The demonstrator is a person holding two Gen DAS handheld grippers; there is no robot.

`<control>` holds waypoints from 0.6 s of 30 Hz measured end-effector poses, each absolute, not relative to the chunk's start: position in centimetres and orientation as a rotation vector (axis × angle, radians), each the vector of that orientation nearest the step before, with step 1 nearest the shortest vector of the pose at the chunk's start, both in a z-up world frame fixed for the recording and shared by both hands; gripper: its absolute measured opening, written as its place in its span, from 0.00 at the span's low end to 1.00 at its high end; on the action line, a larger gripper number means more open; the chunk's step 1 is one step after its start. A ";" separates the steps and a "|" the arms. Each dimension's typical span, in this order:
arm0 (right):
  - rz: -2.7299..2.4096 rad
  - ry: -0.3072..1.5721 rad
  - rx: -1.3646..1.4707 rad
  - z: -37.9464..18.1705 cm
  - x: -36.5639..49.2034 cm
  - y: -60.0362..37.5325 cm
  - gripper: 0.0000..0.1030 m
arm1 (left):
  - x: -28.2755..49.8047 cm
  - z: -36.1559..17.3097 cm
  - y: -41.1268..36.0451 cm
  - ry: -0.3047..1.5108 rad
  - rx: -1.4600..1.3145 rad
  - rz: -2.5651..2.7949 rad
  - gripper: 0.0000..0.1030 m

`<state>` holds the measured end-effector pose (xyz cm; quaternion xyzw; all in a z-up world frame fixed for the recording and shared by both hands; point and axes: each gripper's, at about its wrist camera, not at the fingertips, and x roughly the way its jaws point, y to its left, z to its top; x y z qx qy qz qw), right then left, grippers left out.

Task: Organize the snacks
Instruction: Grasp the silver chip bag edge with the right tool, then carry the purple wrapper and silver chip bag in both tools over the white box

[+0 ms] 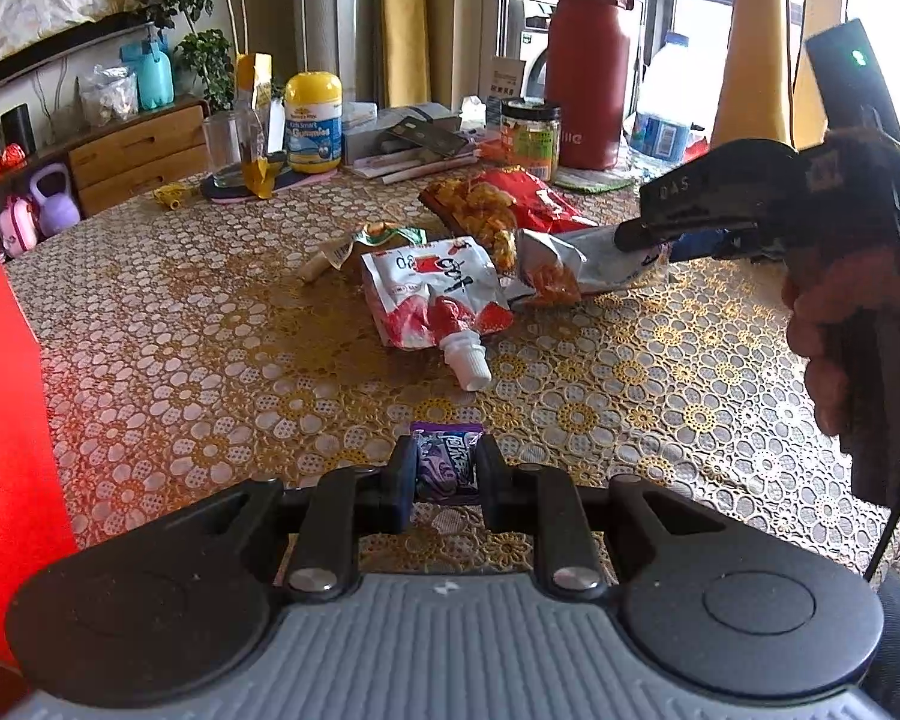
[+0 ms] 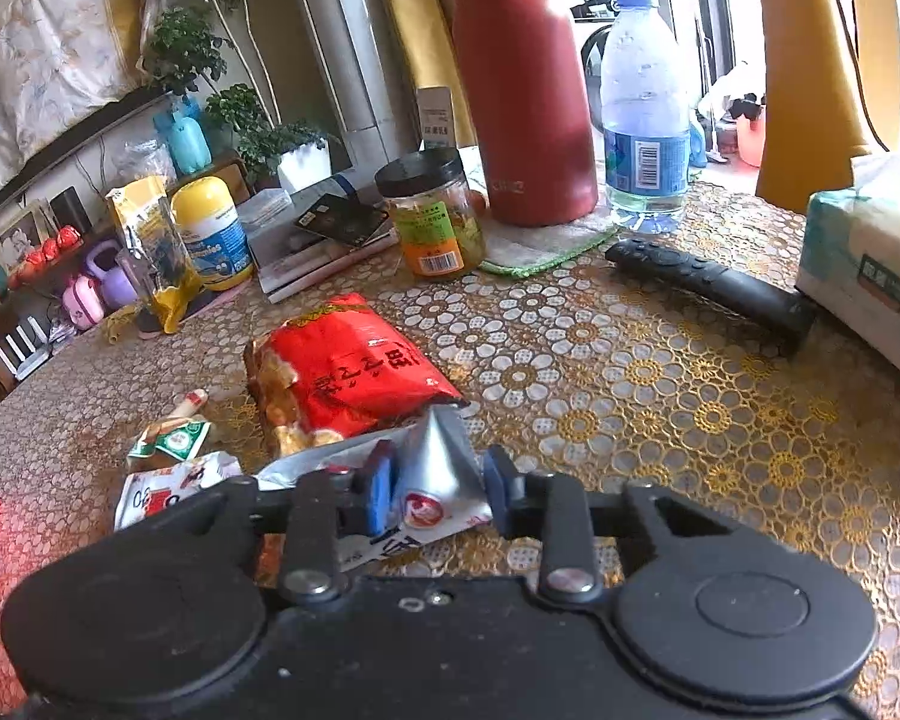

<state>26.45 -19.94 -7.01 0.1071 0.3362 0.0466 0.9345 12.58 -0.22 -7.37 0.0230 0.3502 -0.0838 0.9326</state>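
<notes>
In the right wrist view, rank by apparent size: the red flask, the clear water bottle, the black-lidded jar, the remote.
1. red flask
2. clear water bottle
3. black-lidded jar and remote: look alike in area, not ranked. The flask and bottle stand farther back yet look bigger.

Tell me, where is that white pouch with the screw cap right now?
In the left wrist view, the white pouch lies flat mid-table on the tablecloth, cap toward the camera, its far right corner against the silver packet and the red snack bag behind it.
</notes>
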 end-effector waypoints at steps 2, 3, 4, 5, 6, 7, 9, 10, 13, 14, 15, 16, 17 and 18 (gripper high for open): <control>0.103 0.676 0.224 -6.9 26.0 -19.9 0.25 | 12.2 -7.0 -0.1 0.708 0.045 -0.169 0.20; 0.105 0.671 0.230 -6.7 25.6 -19.9 0.25 | 12.0 -6.8 0.0 0.703 0.043 -0.167 0.20; 0.108 0.664 0.233 -6.6 25.3 -20.0 0.25 | 11.7 -6.6 0.1 0.698 0.041 -0.165 0.20; 0.112 0.657 0.238 -6.4 24.8 -20.0 0.24 | 11.5 -6.4 0.3 0.693 0.040 -0.164 0.20; 0.112 0.652 0.243 -6.3 24.4 -20.0 0.24 | 11.3 -6.2 0.3 0.689 0.039 -0.162 0.20; 0.111 0.646 0.248 -6.1 23.9 -20.1 0.23 | 11.0 -6.0 0.4 0.682 0.039 -0.161 0.20; 0.121 0.636 0.262 -5.7 22.9 -20.2 0.23 | 10.5 -5.4 0.6 0.670 0.036 -0.161 0.20; 0.125 0.631 0.268 -5.4 22.3 -20.3 0.23 | 10.2 -5.1 0.7 0.661 0.035 -0.159 0.20; 0.142 0.608 0.264 -4.6 20.6 -20.1 0.23 | 9.3 -4.2 1.0 0.638 0.029 -0.152 0.20; 0.150 0.602 0.263 -4.3 20.1 -19.9 0.23 | 9.0 -3.8 1.1 0.629 0.026 -0.149 0.20; 0.160 0.596 0.261 -4.0 19.5 -19.8 0.23 | 8.7 -3.4 1.3 0.620 0.025 -0.146 0.20; 0.169 0.591 0.257 -3.7 19.1 -19.6 0.23 | 8.4 -3.0 1.4 0.611 0.025 -0.143 0.20; 0.179 0.583 0.256 -3.4 18.6 -19.4 0.22 | 8.0 -2.5 1.6 0.599 0.022 -0.140 0.20; 0.188 0.577 0.255 -3.1 18.2 -19.3 0.22 | 7.7 -2.0 1.7 0.586 0.018 -0.139 0.20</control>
